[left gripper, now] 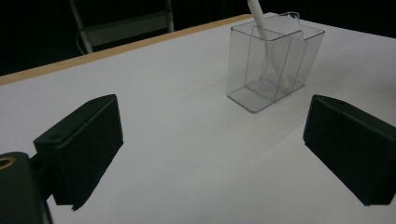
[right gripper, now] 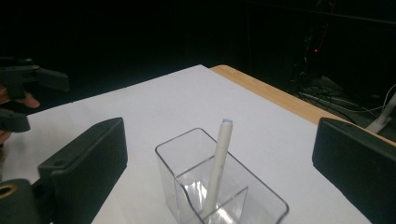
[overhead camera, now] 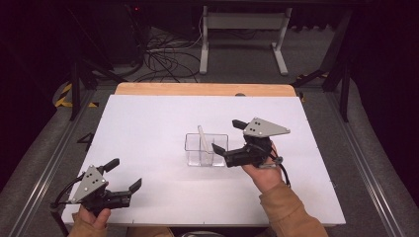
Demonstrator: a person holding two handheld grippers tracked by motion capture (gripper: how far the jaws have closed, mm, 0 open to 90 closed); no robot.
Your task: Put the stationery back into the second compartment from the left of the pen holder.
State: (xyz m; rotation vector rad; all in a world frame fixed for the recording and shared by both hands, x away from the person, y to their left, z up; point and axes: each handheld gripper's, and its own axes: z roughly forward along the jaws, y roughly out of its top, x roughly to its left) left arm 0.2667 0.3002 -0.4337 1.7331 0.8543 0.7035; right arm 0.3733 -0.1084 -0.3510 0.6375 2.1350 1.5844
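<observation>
Over on the left, the left gripper [overhead camera: 129,177] is sitting low at the near corner of the white table [overhead camera: 148,118], jaws spread wide with nothing between them, pointing across at the action and taking no part in it. Moving toward the middle, the clear plastic holder [overhead camera: 206,149] is standing upright on the table, and the white pen [overhead camera: 202,140] is already leaning inside it, tip down in one of its compartments and its top poking out above the rim; from the left gripper view the pen [left gripper: 268,42] is resting against a wall of the holder [left gripper: 273,60]. Further right, the right gripper [overhead camera: 228,136] is hanging just beside the holder, jaws spread as wide as they go and pinching nothing, and in the right gripper view the pen [right gripper: 218,163] is standing free between and below the open jaws, touched by neither. So I'm reading the main job as done: pen dropped in, grip let go. What looks left is only clearing that right gripper away without knocking the pen or the light holder [right gripper: 219,196], and perhaps parking both hands.
</observation>
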